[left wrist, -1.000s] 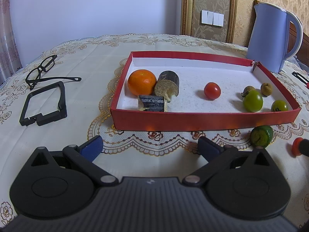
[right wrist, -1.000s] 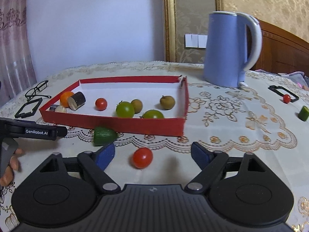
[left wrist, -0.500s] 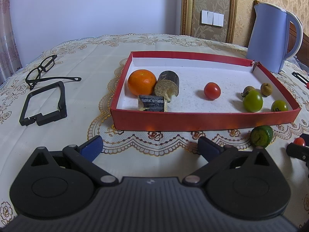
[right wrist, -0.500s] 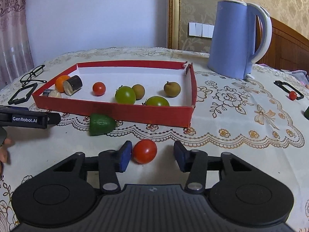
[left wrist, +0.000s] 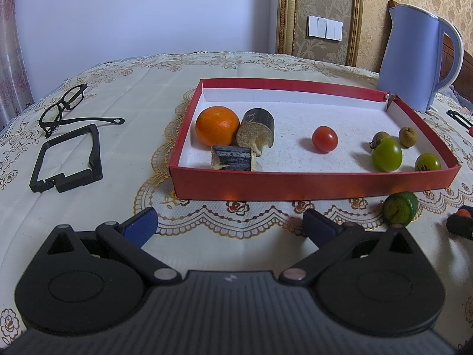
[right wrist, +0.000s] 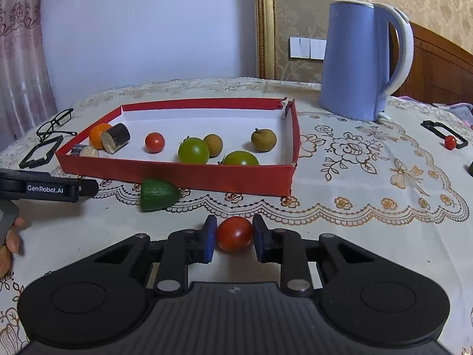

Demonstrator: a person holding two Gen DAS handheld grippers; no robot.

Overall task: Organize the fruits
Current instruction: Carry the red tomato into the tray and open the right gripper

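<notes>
A red tray [left wrist: 295, 188] [right wrist: 177, 174] holds an orange [left wrist: 217, 124], a red tomato [left wrist: 324, 139], green tomatoes [left wrist: 386, 154], brown fruits and dark cut pieces [left wrist: 255, 127]. A green cucumber end [right wrist: 158, 193] [left wrist: 399, 208] lies in front of the tray. My right gripper [right wrist: 233, 236] is shut on a red cherry tomato [right wrist: 234, 233] near the tablecloth. My left gripper [left wrist: 229, 222] is open and empty, in front of the tray's near wall.
A blue kettle [right wrist: 360, 62] stands behind the tray's right end. Glasses [left wrist: 63, 105] and a black frame [left wrist: 66, 159] lie to the left. Another black frame [right wrist: 440, 133] with a small red tomato [right wrist: 450, 142] lies far right. The table has a lace cloth.
My right gripper has moved forward around the red cherry tomato and its fingers have closed on it. The left gripper has stayed still.
</notes>
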